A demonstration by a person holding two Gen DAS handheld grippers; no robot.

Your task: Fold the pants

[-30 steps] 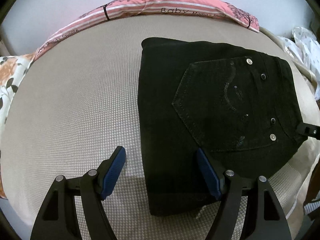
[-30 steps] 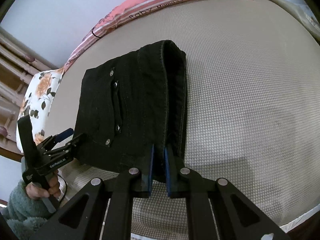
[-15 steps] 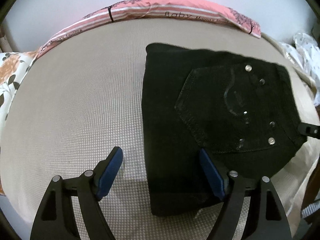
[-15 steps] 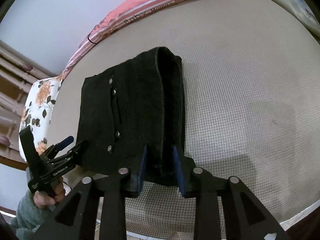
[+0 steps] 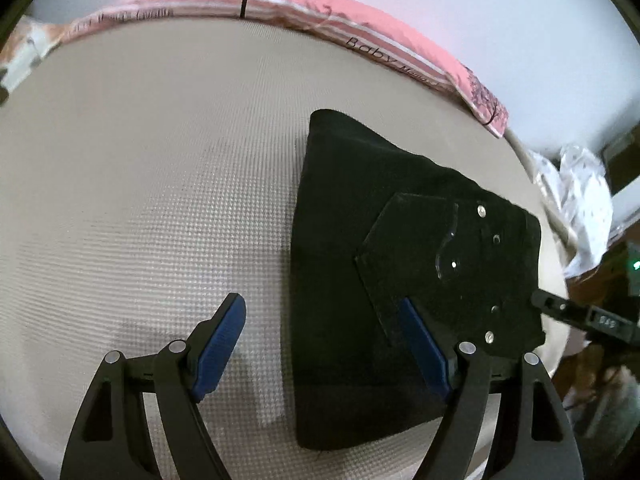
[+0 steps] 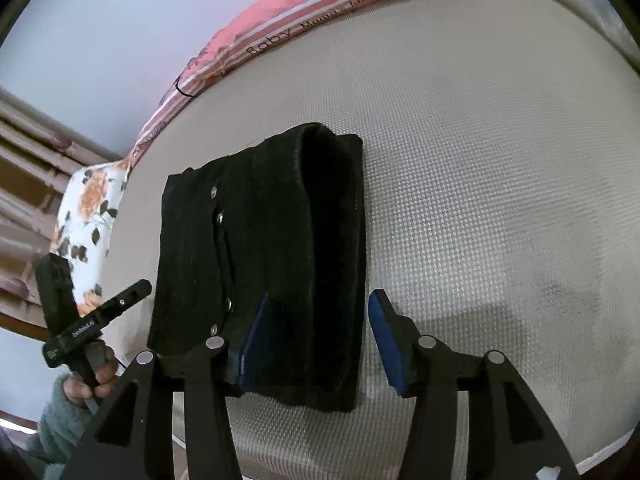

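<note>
The black pants (image 5: 400, 248) lie folded into a thick rectangle on the beige mattress (image 5: 140, 200), back pocket and rivets facing up. My left gripper (image 5: 322, 312) hangs open above their left edge, one finger over the cloth and one over the mattress. In the right wrist view the pants (image 6: 260, 248) show their stacked folded edge. My right gripper (image 6: 319, 303) straddles that near corner with its jaws opening, and the pads stand clear of the cloth. A hand in a fuzzy sleeve holds the left gripper (image 6: 96, 280) beside the pants.
A pink striped cover (image 5: 360, 24) runs along the far edge of the bed under a pale wall. A floral pillow (image 6: 88, 216) lies at one end. White dotted cloth (image 5: 580, 200) is bunched beyond the other side. The bed's near edge is just below both grippers.
My right gripper went from shut on the pants' folded edge to open around it. The left gripper drew back and rolled, so the pants now sit further right and lower in its view.
</note>
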